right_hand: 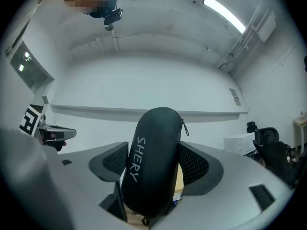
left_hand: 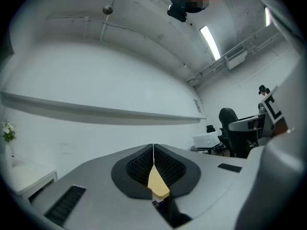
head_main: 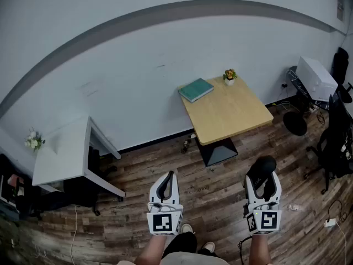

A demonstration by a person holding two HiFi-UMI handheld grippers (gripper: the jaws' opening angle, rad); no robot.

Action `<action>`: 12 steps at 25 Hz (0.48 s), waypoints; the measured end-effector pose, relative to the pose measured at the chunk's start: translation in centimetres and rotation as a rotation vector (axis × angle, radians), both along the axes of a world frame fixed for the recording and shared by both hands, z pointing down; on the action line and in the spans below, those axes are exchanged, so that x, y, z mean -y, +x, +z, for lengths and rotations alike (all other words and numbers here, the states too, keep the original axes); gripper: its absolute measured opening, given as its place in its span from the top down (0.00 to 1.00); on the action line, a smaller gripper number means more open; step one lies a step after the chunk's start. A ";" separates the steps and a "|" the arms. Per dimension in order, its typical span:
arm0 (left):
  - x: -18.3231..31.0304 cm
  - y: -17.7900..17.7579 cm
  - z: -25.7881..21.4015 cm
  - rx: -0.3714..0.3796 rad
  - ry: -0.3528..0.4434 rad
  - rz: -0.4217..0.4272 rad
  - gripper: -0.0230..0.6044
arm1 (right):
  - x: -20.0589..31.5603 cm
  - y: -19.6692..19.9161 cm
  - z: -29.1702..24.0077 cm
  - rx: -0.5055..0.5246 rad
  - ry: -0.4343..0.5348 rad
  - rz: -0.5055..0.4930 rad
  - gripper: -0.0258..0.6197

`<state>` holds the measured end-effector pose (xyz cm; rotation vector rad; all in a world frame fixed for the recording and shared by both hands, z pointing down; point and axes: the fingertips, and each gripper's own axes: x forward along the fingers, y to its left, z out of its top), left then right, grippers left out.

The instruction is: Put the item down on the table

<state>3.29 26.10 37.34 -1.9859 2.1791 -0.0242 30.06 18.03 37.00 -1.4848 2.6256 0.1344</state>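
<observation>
Far ahead of both grippers, a white wall [head_main: 138,54] with a grey band, bent by the lens. Beneath and around them, dark plank floor [head_main: 209,197]. Ahead of the right gripper [head_main: 263,182] and a little toward the left one, well apart from both, a wooden tabletop [head_main: 229,115] on a dark pedestal, foot lost in shadow. Off to the outer side of the left gripper [head_main: 165,184], a white desk [head_main: 60,153], with dark clutter beyond its near end, too dim to name. Past the right gripper's outer side, black office chairs [head_main: 336,142], partly cut off at the frame edge. Left gripper pressed together, ribbed pads meeting in a thin seam, nothing pinched; below the seam, only a tan sliver of something beyond, too narrow to identify. Right gripper spread wide and clamped on a black case [right_hand: 152,169]: zipped, standing upright between the pads, white lettering "SHERY" down one side, lower end hidden behind the gripper body, only its rounded top showing from the head view. Case held in the air over the floor, well short of the tabletop. On the tabletop's far edge, a teal book [head_main: 196,90] toward the left gripper's side, and just beside it a small flower pot [head_main: 230,77], blooms too small to make out.
</observation>
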 end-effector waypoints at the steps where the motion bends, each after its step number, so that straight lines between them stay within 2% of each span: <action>1: -0.7 0.1 0.2 -0.003 -0.008 0.003 0.95 | -0.8 0.2 0.0 0.001 -0.004 0.003 0.43; 5: -2.8 0.4 0.8 -0.005 -0.029 0.018 0.95 | -3.2 -0.1 -0.6 -0.004 0.007 -0.008 0.43; 12: -4.4 -0.9 -0.1 -0.004 -0.003 0.051 0.95 | -5.2 -4.1 -2.2 -0.020 0.035 -0.055 0.43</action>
